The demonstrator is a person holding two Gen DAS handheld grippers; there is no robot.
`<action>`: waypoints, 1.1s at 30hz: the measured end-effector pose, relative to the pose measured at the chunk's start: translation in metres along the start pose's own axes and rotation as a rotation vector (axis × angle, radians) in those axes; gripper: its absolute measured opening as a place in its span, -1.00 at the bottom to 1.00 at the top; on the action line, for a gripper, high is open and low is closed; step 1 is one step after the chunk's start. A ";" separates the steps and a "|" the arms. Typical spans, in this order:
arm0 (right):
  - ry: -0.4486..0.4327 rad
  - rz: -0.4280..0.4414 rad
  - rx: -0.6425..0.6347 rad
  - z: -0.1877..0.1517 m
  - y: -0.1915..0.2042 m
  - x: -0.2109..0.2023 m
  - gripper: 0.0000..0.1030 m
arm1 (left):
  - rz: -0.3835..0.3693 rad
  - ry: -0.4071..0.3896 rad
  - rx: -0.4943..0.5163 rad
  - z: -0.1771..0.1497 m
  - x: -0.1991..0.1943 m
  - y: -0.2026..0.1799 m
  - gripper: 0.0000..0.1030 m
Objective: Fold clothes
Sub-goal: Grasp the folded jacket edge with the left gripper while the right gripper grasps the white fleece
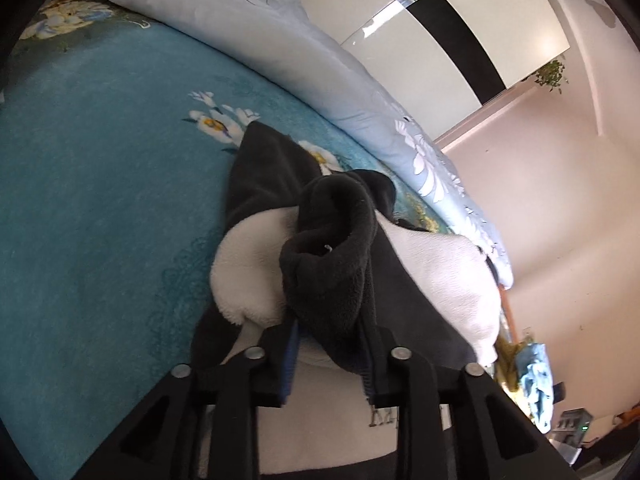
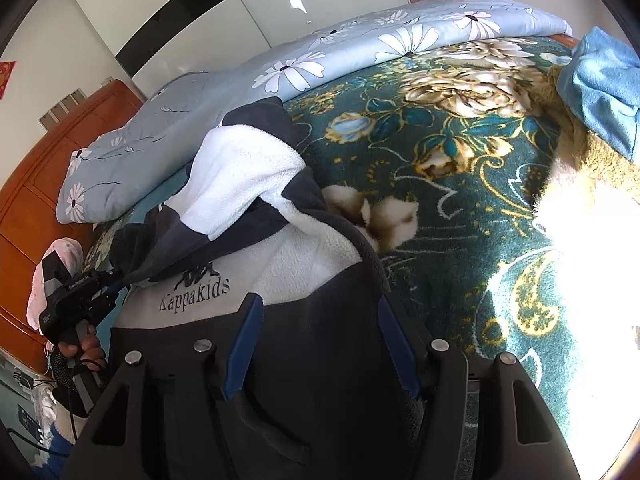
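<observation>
Dark cuff (image 1: 328,264) between left jaws

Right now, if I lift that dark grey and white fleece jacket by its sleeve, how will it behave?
The dark grey and white fleece jacket will probably flop and trail, since it already lies in soft bunched folds on the floral bed cover. The dark cuff between the left gripper fingers looks thick and fuzzy, so likely not slippery.

A teal flowery blanket (image 2: 460,208) covers the bed. A light blue quilt (image 2: 280,68) with white flowers lies along its far side. A blue cloth (image 2: 600,88) sits at the corner.
</observation>
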State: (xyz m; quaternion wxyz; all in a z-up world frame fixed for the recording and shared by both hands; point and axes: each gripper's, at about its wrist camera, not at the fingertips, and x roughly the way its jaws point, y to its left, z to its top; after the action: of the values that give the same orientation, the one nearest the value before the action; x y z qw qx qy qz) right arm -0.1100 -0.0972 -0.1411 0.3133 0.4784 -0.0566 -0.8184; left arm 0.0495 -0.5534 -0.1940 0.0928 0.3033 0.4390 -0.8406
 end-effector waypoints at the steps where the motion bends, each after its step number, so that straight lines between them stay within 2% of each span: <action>1: 0.002 0.000 0.000 0.000 0.000 0.000 0.19 | -0.011 0.005 -0.002 0.003 0.000 -0.001 -0.17; 6: 0.005 -0.002 -0.019 0.000 0.006 0.000 0.19 | -0.063 -0.003 -0.068 0.019 -0.002 0.004 0.19; 10: 0.001 -0.002 -0.030 0.006 0.010 0.001 0.19 | -0.044 0.016 -0.113 0.035 0.007 0.008 0.21; 13: -0.008 0.008 -0.053 0.023 0.019 0.005 0.19 | -0.011 0.008 -0.107 0.046 0.012 0.007 0.06; 15: -0.020 0.031 -0.080 0.043 0.030 0.009 0.19 | 0.031 0.011 -0.077 0.053 0.013 0.000 -0.51; 17: -0.017 0.061 -0.117 0.063 0.044 0.018 0.19 | 0.064 0.021 -0.044 0.060 0.012 -0.009 -0.63; 19: -0.004 0.090 -0.155 0.082 0.061 0.032 0.19 | 0.058 -0.004 0.034 0.070 0.004 -0.028 -0.66; 22: 0.005 0.135 -0.205 0.106 0.085 0.048 0.19 | -0.024 -0.119 0.177 0.082 -0.028 -0.061 -0.67; 24: -0.010 0.149 -0.244 0.118 0.099 0.055 0.19 | -0.022 -0.180 0.237 0.085 -0.041 -0.071 -0.67; 26: -0.030 0.159 -0.275 0.128 0.107 0.062 0.19 | 0.043 -0.152 0.248 0.087 -0.030 -0.063 -0.67; 27: -0.027 0.143 -0.279 0.130 0.108 0.068 0.19 | 0.094 -0.104 0.224 0.085 -0.017 -0.050 -0.68; 32: 0.054 0.049 -0.244 0.129 0.089 0.106 0.19 | 0.147 -0.001 0.102 0.072 0.012 0.008 -0.68; 33: 0.056 0.045 -0.236 0.128 0.084 0.108 0.19 | 0.142 0.002 0.100 0.068 0.011 0.010 -0.67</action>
State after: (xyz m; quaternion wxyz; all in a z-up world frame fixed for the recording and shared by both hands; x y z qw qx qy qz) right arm -0.2132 -0.2519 -0.1202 0.3874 0.4595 0.0382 -0.7983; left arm 0.0154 -0.6122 -0.1781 0.1366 0.3386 0.3739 -0.8526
